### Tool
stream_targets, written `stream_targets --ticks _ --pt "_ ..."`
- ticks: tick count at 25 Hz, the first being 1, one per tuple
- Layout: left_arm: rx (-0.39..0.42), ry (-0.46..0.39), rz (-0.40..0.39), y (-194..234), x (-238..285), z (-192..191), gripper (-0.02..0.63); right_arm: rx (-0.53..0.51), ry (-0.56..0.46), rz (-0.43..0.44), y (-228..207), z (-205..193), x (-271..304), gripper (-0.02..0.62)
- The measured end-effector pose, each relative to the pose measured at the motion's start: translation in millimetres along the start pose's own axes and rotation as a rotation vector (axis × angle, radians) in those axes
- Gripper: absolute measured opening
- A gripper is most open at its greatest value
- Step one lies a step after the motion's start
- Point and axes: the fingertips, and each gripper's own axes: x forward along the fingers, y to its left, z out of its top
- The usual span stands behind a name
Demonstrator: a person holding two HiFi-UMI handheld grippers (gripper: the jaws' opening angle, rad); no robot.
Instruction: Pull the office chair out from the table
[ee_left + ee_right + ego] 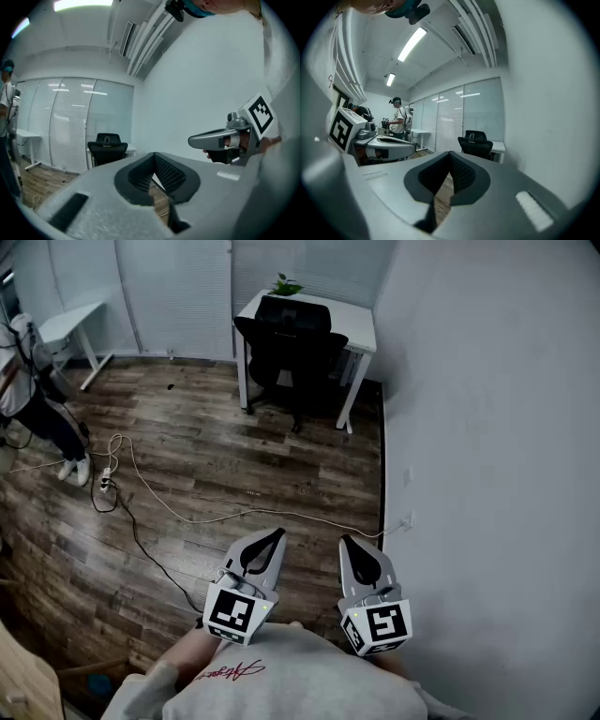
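A black office chair [292,341] stands pushed in at a small white table [361,326] in the far corner by the right wall. It also shows far off as the chair [107,146] in the left gripper view and as the chair [476,143] in the right gripper view. My left gripper [278,535] and right gripper [345,542] are held side by side close to my body, far from the chair. Both are shut with nothing between the jaws, seen as the left gripper [153,156] and the right gripper [449,154] in their own views.
A white cable [225,515] and a black cable [141,545] trail across the wood floor between me and the chair. A person [28,390] stands at far left near another white table [67,326]. A small plant [285,285] sits on the chair's table. The wall [487,427] runs along my right.
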Motion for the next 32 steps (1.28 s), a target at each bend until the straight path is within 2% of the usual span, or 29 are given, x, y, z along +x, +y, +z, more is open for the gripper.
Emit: stream_targets --ticks 14,21,32 --pt "0.006 -0.013 0.0 16.6 -13.1 -2.8 -0.005 -0.003 0.006 -0.005 19.7 -3.3 8.6 -0.006" --pt "0.015 -0.006 -0.01 27.9 -20.7 -3.7 -0.005 -0.018 -0.011 0.019 35.6 0.5 14.7 -0.006" --pt "0.041 -0.006 -0.044 57.1 -27.3 -13.2 -0.005 0.007 -0.047 -0.041 47.5 -1.7 33.3 -0.006"
